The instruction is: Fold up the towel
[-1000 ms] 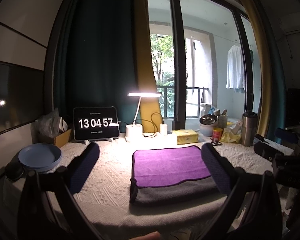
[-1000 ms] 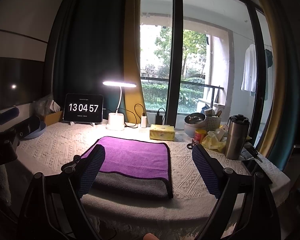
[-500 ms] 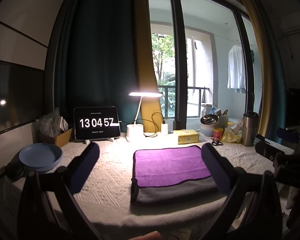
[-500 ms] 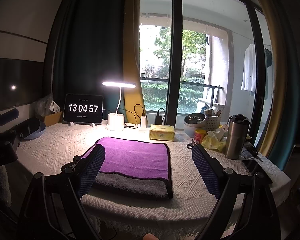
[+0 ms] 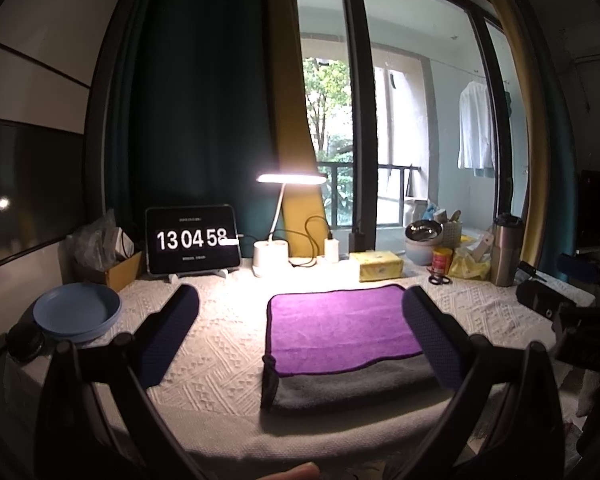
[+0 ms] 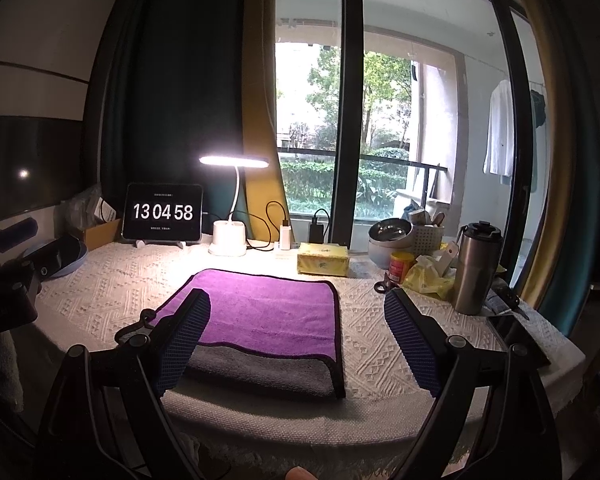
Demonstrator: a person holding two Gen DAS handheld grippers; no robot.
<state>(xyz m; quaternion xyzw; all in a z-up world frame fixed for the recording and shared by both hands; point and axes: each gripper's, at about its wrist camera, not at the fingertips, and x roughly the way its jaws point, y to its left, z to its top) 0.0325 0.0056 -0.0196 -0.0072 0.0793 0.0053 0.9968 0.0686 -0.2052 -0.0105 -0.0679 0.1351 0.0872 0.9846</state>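
Your left gripper (image 5: 300, 328) has its jaws spread wide, holding nothing, hovering off the near edge of the worktop (image 5: 220, 352). Your right gripper (image 6: 298, 338): same, jaws wide apart and holding nothing. The towel (image 6: 268, 312) lies flat on the white textured cloth near the front edge, folded, purple face up with a grey strip showing along the near side. Neither gripper touches it. Behind it: lit desk lamp (image 6: 230, 208), tablet clock (image 6: 163, 212) reading 13 04 58, yellow tissue pack (image 6: 323, 263). Blue plate (image 5: 78, 312) at far left, steel tumbler (image 6: 476, 268) to the right.

Clock (image 5: 192, 239) now at 13 04 58
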